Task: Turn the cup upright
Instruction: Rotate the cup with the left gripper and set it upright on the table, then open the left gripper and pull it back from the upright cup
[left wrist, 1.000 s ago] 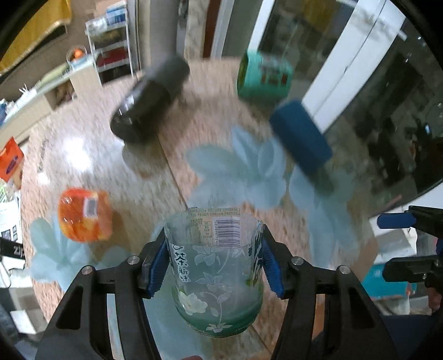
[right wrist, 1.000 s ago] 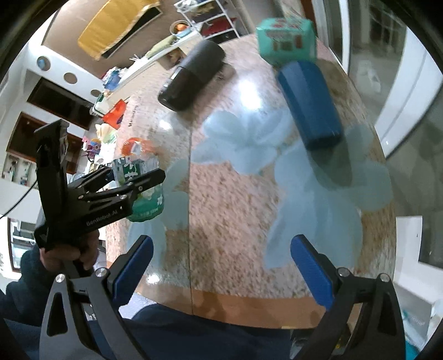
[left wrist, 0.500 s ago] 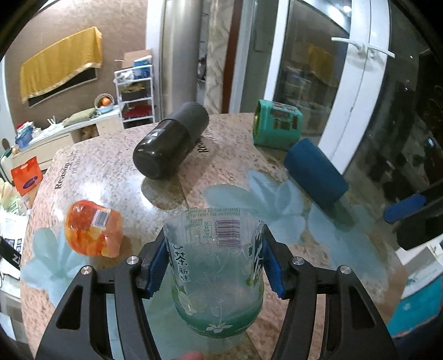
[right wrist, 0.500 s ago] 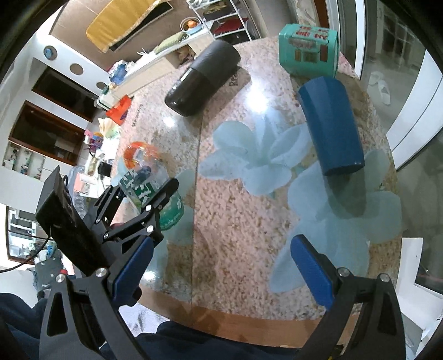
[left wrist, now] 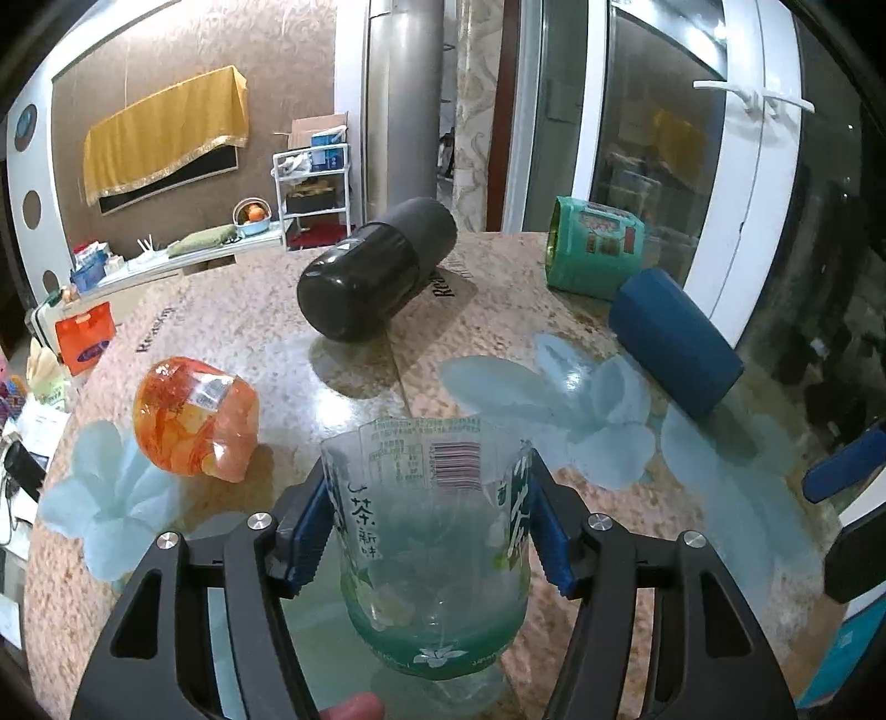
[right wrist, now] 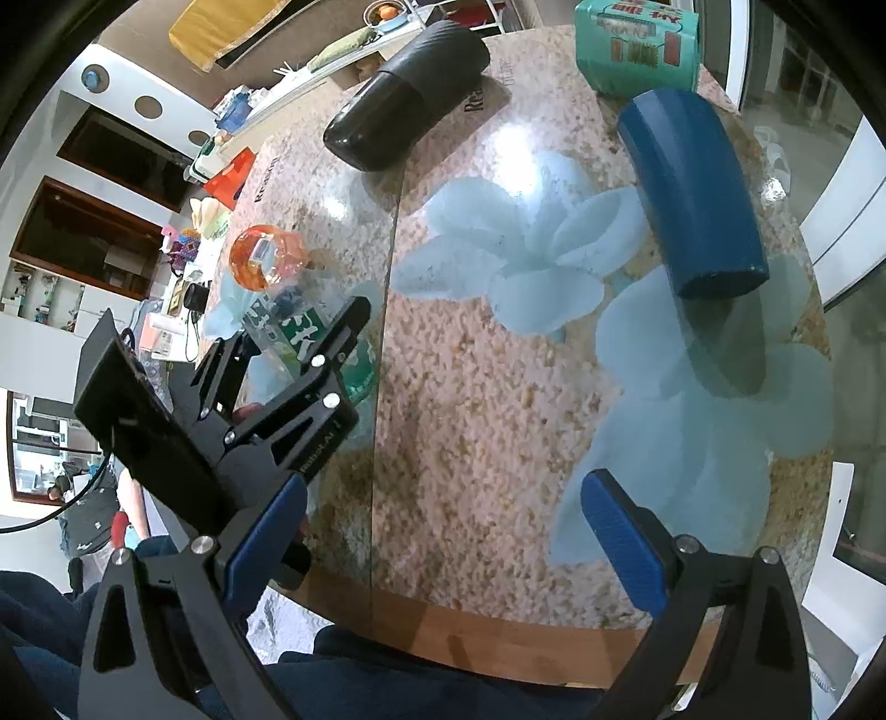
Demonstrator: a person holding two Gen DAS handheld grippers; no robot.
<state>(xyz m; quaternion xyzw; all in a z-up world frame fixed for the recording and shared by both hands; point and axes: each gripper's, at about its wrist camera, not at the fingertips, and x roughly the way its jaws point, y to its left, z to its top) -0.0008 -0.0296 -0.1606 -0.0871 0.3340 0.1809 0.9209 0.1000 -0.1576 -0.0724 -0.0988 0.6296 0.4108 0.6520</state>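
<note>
My left gripper (left wrist: 429,531) is shut on a clear cut-bottle cup (left wrist: 429,526) with a green flowered label, open end up, its green base at the table (left wrist: 498,332). The cup shows in the right wrist view (right wrist: 310,338), held by the left gripper (right wrist: 310,354) near the table's left front edge. My right gripper (right wrist: 443,537) is open and empty above the front edge. A blue cup (right wrist: 692,194) lies on its side at the right (left wrist: 673,340). A black cup (left wrist: 376,271) lies on its side at the back (right wrist: 404,119).
An orange clear cup (left wrist: 194,415) lies on its side to the left (right wrist: 266,263). A teal carton (left wrist: 595,255) stands at the back right (right wrist: 637,50). Glass doors are beyond the right edge; shelves and clutter stand to the left.
My left gripper, holding the cup, has tilted level and lowered toward the table. The right gripper has drawn slightly closer over the front edge, still open.
</note>
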